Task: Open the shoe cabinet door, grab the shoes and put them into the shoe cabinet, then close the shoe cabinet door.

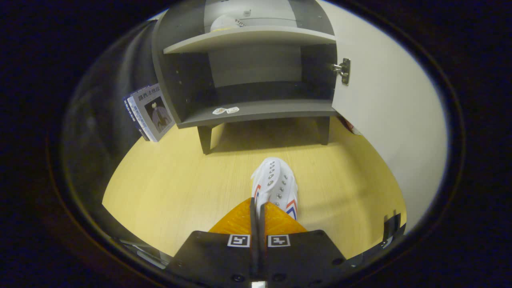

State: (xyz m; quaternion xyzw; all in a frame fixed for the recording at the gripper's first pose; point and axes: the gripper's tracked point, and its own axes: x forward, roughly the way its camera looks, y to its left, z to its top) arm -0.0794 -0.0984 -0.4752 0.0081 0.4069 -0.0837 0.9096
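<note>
Dim warm light, cabinet [256,80] interior shadowed, door [384,120] brightly lit, strong fisheye bending, edges soft

A staged home entryway in a booth; an open shoe cabinet [248,76] stands on a wood-look floor [172,180]; books [150,112] lean left.

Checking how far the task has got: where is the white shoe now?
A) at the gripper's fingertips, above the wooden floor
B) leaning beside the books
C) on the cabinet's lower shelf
A: the white shoe sits at the closed gripper fingertips, short of the open shoe cabinet.
</note>
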